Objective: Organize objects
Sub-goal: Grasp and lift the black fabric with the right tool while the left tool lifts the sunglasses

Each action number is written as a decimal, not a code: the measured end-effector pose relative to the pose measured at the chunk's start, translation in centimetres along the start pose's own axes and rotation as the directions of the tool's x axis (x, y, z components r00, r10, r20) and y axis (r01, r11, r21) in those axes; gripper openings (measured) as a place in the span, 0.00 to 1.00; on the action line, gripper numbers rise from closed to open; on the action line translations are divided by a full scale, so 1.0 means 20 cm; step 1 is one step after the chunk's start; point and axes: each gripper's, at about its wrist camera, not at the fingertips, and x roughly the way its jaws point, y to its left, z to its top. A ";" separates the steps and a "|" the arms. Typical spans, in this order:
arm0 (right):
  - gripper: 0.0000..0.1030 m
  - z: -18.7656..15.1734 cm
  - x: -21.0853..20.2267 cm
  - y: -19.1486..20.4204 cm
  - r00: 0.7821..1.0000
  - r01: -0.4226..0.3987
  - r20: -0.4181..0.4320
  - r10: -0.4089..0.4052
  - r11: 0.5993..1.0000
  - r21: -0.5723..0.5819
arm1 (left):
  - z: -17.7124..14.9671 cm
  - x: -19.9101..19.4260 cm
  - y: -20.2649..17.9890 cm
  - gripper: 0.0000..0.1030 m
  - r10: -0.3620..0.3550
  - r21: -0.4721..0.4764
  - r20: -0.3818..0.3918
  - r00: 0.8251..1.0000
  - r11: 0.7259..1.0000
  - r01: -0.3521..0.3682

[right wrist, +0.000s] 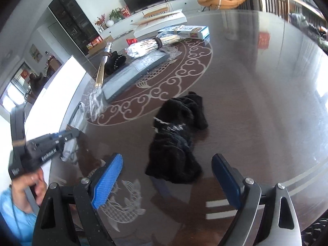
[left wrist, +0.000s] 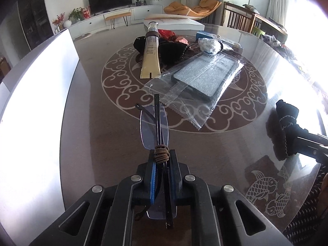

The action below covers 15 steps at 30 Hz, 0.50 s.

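Black sock (right wrist: 178, 141) folds indistinct

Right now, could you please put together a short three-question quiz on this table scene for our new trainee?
1. True or false: the left gripper is shut on the folded glasses.
2. What lies on the table just ahead of the right gripper? A) a blue box B) a black sock C) a cream tube
3. Fill in: the phone case lies inside a clear plastic ____.

Key:
1. True; its blue pads clamp the glasses.
2. B; the black sock lies ahead of the open jaws, not gripped.
3. Bag.
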 end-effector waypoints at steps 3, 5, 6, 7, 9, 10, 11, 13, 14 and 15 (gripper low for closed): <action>0.76 0.05 0.06 0.04 0.999 0.028 0.016 -0.028 0.999 -0.033 | -0.04 -0.07 0.02 0.10 -0.046 -0.048 0.042 0.998 0.998 0.048; 0.36 0.06 0.07 0.05 0.995 0.096 0.027 -0.095 0.993 -0.074 | -0.05 -0.15 0.04 0.10 -0.072 -0.071 0.085 0.994 0.994 0.078; 0.33 0.05 0.06 0.04 0.996 0.093 0.022 -0.091 0.993 -0.072 | -0.04 -0.19 0.05 0.10 -0.079 -0.075 0.103 0.992 0.993 0.087; 0.33 0.04 0.05 0.03 0.995 0.101 0.018 -0.100 0.992 -0.069 | -0.04 -0.24 0.06 0.10 -0.085 -0.082 0.124 0.989 0.992 0.095; 0.33 0.03 0.01 0.05 0.994 0.107 0.014 -0.106 0.991 -0.074 | -0.05 -0.36 0.10 0.10 -0.112 -0.112 0.168 0.979 0.985 0.132; 0.33 0.04 -0.02 0.06 0.996 0.085 0.013 -0.084 0.994 -0.074 | -0.04 -0.42 0.13 0.10 -0.123 -0.129 0.190 0.974 0.980 0.149; 0.33 0.05 -0.05 0.10 0.998 0.056 0.019 -0.054 0.995 -0.079 | -0.05 -0.48 0.17 0.10 -0.127 -0.143 0.208 0.970 0.977 0.159; 0.33 0.09 -0.12 0.24 0.999 -0.010 0.036 0.015 0.992 -0.122 | -0.05 -0.63 0.27 0.10 -0.120 -0.180 0.260 0.958 0.969 0.170; 0.33 0.12 -0.15 0.33 0.998 -0.047 0.041 0.054 0.987 -0.152 | -0.05 -0.70 0.34 0.10 -0.102 -0.198 0.282 0.954 0.967 0.162; 0.33 0.14 -0.18 0.44 0.994 -0.093 0.042 0.102 0.979 -0.184 | -0.06 -0.78 0.42 0.10 -0.073 -0.213 0.300 0.951 0.967 0.142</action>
